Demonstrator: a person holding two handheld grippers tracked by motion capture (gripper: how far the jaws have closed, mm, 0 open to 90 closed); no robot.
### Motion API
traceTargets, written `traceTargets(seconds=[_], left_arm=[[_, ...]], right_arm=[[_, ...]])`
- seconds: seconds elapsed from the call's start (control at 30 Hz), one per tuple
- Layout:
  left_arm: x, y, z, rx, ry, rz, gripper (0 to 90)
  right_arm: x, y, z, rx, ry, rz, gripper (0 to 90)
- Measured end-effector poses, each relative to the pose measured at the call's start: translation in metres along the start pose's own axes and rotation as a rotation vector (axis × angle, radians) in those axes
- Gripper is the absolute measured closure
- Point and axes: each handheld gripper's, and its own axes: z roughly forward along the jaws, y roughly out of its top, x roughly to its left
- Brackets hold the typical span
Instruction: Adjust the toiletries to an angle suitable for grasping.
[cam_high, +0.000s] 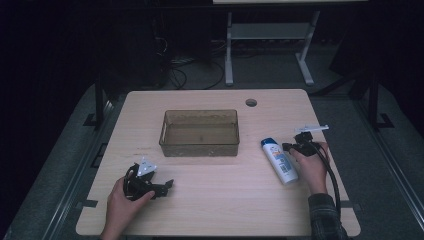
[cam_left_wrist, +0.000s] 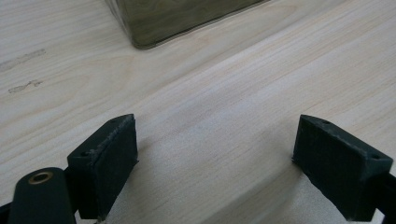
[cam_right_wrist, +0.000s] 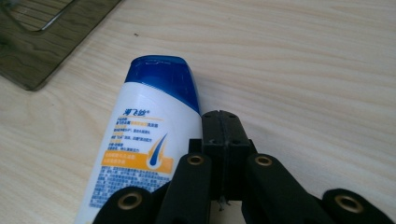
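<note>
A white shampoo bottle (cam_high: 280, 161) with a blue cap lies flat on the right side of the wooden table (cam_high: 215, 200). In the right gripper view the bottle (cam_right_wrist: 140, 140) lies just left of my right gripper (cam_right_wrist: 223, 128), whose jaws are pressed together with nothing between them. That right gripper (cam_high: 301, 146) sits beside the bottle's right side in the high view. My left gripper (cam_high: 162, 187) rests near the front left of the table; its two pads stand far apart over bare wood (cam_left_wrist: 215, 154), so it is open and empty.
A translucent brownish bin (cam_high: 200, 133) stands at the table's middle, its corner (cam_left_wrist: 154, 28) ahead of the left gripper. A cable hole (cam_high: 251, 102) sits at the table's back. A metal stand (cam_high: 267, 40) and cables are on the floor beyond.
</note>
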Motion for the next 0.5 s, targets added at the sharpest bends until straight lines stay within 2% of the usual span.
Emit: traceTargets(seconds=[0.27, 0.43, 0.5], left_arm=[[-0.0001, 0.0000, 0.0000, 0.000, -0.001, 0.000, 12.5], [-0.0001, 0.0000, 0.0000, 0.000, -0.002, 0.002, 12.5], [-0.0001, 0.0000, 0.0000, 0.000, -0.003, 0.003, 12.5]], right_arm=[[0.0098, 0.0039, 0.0000, 0.008, 0.018, -0.032, 89.9], [0.0101, 0.0045, -0.0020, 0.004, 0.013, -0.034, 89.7], [0.0097, 0.0055, -0.0064, -0.007, 0.014, -0.025, 86.9]])
